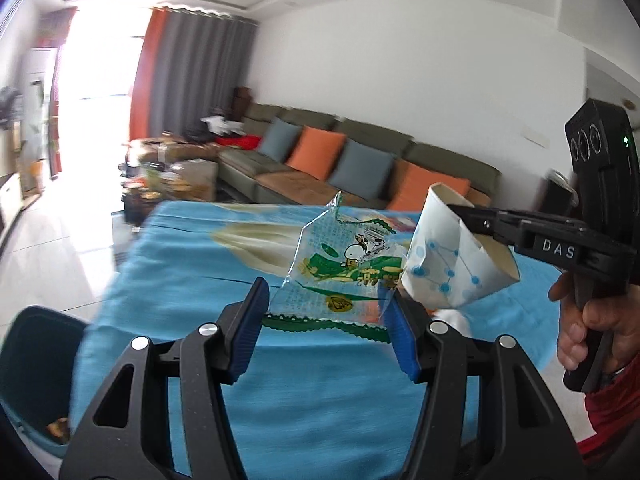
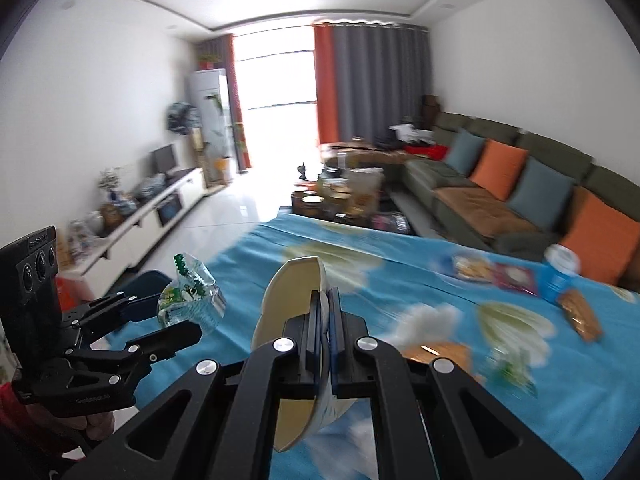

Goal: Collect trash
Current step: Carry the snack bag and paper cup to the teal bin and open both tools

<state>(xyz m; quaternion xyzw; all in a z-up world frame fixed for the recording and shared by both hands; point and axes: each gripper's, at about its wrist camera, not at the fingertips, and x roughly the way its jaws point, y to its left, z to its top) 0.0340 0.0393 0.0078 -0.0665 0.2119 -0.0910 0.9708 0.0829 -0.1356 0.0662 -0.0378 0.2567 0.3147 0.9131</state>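
Observation:
A clear plastic wrapper [image 1: 344,268] with green print hangs above the blue tablecloth [image 1: 168,280], and my left gripper [image 1: 328,292] is shut on it, its blue pads [image 1: 248,332] pressing the wrapper's two sides. In the right wrist view the same wrapper [image 2: 188,300] sits in the left gripper [image 2: 180,316] at the left. My right gripper [image 2: 326,304] is shut on a squashed white paper cup [image 2: 296,292] with blue dots. That cup [image 1: 452,256] shows beside the wrapper, pinched at its rim by the right gripper [image 1: 464,220], with a hand [image 1: 588,320] on the handle.
A teal bin [image 1: 36,360] stands off the table's left edge. More litter lies on the cloth: a blue cup [image 2: 560,272], snack packets [image 2: 492,272], a brown packet [image 2: 580,316], a white tissue [image 2: 424,320]. A sofa [image 2: 500,200] and a cluttered coffee table [image 2: 344,192] stand behind.

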